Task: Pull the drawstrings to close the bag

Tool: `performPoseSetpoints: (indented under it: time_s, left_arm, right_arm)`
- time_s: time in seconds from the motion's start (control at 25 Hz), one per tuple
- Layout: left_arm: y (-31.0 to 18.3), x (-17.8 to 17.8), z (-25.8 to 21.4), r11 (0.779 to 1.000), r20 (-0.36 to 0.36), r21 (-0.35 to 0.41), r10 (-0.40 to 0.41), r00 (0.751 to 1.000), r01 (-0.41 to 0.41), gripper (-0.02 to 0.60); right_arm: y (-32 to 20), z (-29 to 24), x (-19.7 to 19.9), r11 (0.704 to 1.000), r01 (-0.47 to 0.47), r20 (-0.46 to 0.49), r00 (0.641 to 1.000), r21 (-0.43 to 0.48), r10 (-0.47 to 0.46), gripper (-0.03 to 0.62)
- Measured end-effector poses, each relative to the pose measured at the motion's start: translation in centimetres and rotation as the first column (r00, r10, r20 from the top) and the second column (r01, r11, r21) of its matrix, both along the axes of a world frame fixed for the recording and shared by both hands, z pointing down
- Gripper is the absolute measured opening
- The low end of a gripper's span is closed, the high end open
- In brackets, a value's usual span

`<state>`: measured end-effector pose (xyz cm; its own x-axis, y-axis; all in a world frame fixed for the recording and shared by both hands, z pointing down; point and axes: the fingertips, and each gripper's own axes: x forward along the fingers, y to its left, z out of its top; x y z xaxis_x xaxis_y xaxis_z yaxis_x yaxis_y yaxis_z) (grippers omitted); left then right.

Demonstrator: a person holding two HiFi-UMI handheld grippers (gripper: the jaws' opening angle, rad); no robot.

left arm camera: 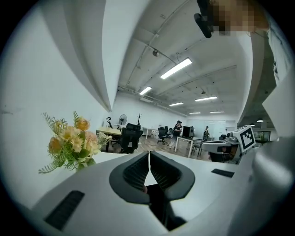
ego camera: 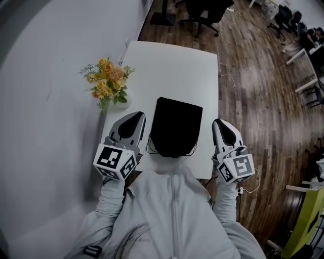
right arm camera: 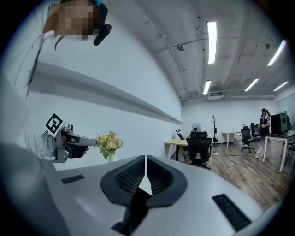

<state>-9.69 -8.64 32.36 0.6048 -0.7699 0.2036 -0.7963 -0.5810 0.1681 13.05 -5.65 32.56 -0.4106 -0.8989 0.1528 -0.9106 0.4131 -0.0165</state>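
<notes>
A black drawstring bag (ego camera: 175,125) lies flat on the white table (ego camera: 172,66), its mouth toward me, with thin cord loops (ego camera: 151,148) showing at both near corners. My left gripper (ego camera: 137,116) is raised beside the bag's left edge, and its pads (left arm camera: 138,171) meet with nothing seen between them. At the bag's right edge my right gripper (ego camera: 217,122) is also raised and shut, pads (right arm camera: 156,175) together and empty. Both gripper views look level across the room, so neither shows the bag. Each view shows the other gripper: the right gripper (left arm camera: 230,148) and the left gripper (right arm camera: 69,141).
A vase of yellow flowers (ego camera: 107,81) stands at the table's left edge by the white wall, also visible as flowers (left arm camera: 71,140) and flowers (right arm camera: 109,143). Office chairs (ego camera: 205,12) and desks stand beyond on the wooden floor (ego camera: 253,101). The table's right edge drops to that floor.
</notes>
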Motion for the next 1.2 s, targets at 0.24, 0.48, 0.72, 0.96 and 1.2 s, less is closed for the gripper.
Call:
performPoseSetpoints:
  time_s: [0.24, 0.48, 0.72, 0.96, 1.2]
  left_arm:
    - [-0.1, 0.3, 0.1, 0.999, 0.034, 0.018, 0.033, 0.999, -0.034, 0.025]
    - [0.0, 0.8, 0.5, 0.998, 0.063, 0.024, 0.055, 0.997, -0.056, 0.025]
    - [0.1, 1.0, 0.9, 0.998, 0.085, 0.017, 0.063, 0.994, -0.065, 0.025]
    - [0.0, 1.3, 1.4, 0.997, 0.093, 0.006, 0.082, 0.992, -0.082, 0.025]
    - [0.0, 1.6, 1.6, 0.996, 0.096, -0.004, 0.084, 0.992, -0.084, 0.025]
  right_arm:
    - [-0.1, -0.3, 0.9, 0.999, -0.036, -0.01, 0.999, 0.033, 0.037, 0.023]
    - [0.2, 0.6, 1.8, 0.998, -0.063, -0.024, 0.998, 0.007, 0.063, 0.023]
    - [0.4, 1.3, 2.2, 0.997, -0.07, -0.029, 0.997, -0.01, 0.07, 0.023]
    - [0.3, 1.7, 2.2, 0.998, -0.062, -0.037, 0.997, -0.013, 0.061, 0.021]
    - [0.3, 1.8, 2.3, 0.998, -0.061, -0.052, 0.997, -0.008, 0.06, 0.021]
